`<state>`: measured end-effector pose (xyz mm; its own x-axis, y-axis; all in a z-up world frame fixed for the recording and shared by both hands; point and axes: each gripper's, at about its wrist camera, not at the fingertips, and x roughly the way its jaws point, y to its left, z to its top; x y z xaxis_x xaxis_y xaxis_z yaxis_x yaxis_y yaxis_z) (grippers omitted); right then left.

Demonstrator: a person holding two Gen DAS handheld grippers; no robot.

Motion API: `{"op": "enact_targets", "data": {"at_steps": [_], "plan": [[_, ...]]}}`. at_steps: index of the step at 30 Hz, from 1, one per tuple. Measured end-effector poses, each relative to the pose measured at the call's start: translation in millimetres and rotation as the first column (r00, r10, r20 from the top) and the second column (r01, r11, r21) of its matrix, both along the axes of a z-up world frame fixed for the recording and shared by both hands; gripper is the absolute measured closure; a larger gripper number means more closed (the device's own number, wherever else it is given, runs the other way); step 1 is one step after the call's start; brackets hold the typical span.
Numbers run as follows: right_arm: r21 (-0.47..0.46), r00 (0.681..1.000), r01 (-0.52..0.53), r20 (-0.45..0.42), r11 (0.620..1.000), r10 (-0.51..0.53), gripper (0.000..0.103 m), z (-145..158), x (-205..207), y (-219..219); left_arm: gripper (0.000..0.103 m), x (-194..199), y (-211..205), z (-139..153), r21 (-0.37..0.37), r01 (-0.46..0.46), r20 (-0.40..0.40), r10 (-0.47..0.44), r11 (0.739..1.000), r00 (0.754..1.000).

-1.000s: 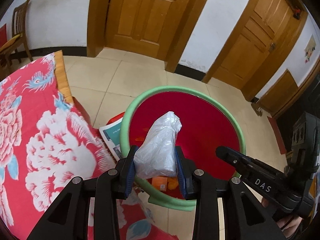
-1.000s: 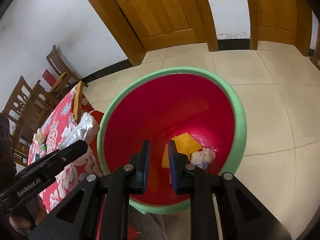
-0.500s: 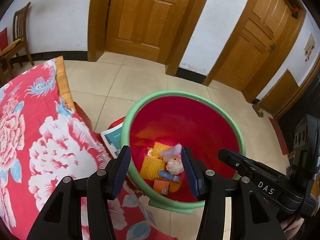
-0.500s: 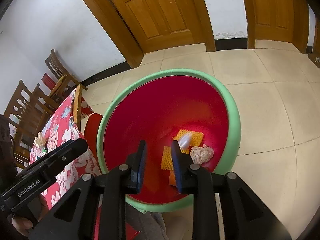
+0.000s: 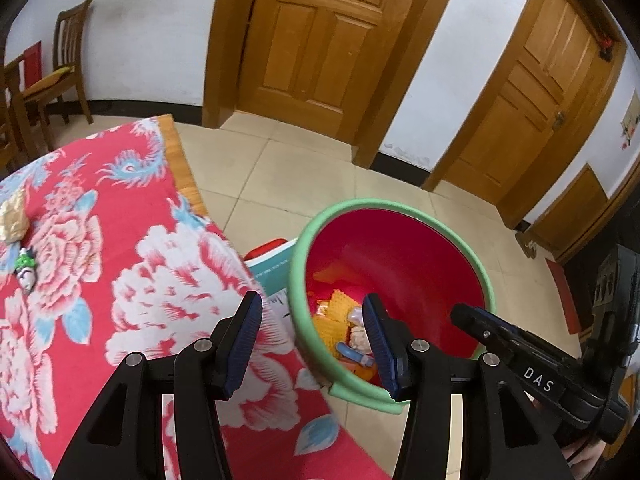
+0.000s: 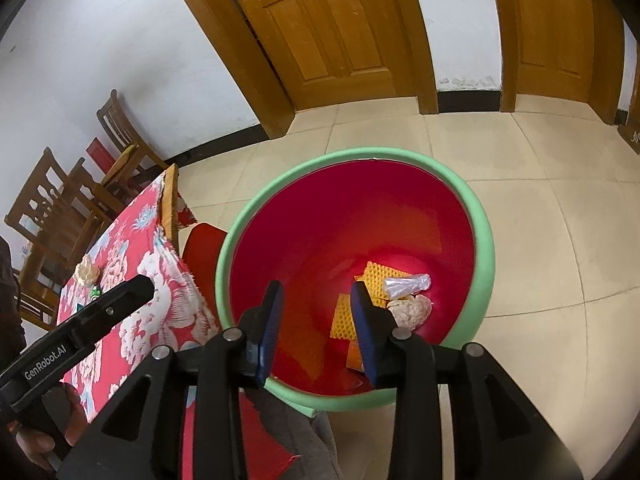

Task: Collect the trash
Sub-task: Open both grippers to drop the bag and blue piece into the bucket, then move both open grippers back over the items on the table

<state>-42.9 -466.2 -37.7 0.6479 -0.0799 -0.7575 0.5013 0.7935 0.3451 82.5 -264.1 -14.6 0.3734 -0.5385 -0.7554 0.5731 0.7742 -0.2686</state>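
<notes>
A red bin with a green rim (image 5: 304,264) (image 6: 486,240) stands on the floor beside the table. Inside lie a clear plastic bag (image 6: 406,283), yellow mesh (image 6: 345,312), a crumpled wad (image 6: 412,310) and other scraps. My left gripper (image 5: 310,328) is open and empty, over the table's edge and the bin's near rim. My right gripper (image 6: 316,312) is open and empty above the bin's near side. On the flowered tablecloth (image 5: 120,280) lie a crumpled beige wad (image 5: 14,216) (image 6: 86,272) and a small green and white scrap (image 5: 26,266).
A red stool with papers (image 5: 272,264) sits between table and bin. Wooden chairs (image 6: 60,208) stand at the table's far side. Wooden doors (image 5: 316,48) and a tiled floor (image 6: 560,216) lie beyond the bin.
My left gripper opened and dropped the clear plastic bag into the bin, then drew back to the left over the table. My right gripper opened wider.
</notes>
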Motion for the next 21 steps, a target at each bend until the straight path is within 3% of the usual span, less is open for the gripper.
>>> {"op": "enact_targets", "data": {"at_steps": [12, 21], "plan": [[-0.045, 0.998, -0.061, 0.011, 0.997, 0.062, 0.064, 15.9, 9.5, 26.2, 0.049, 5.2, 45.5, 14.4, -0.022, -0.098, 0.023, 0.099, 0.995, 0.995], [-0.086, 0.992, -0.122, 0.024, 0.989, 0.124, 0.053, 30.2, 24.4, 55.8, 0.049, 13.3, 90.9, 23.1, -0.042, -0.194, 0.037, 0.196, 0.98, 0.98]]}}
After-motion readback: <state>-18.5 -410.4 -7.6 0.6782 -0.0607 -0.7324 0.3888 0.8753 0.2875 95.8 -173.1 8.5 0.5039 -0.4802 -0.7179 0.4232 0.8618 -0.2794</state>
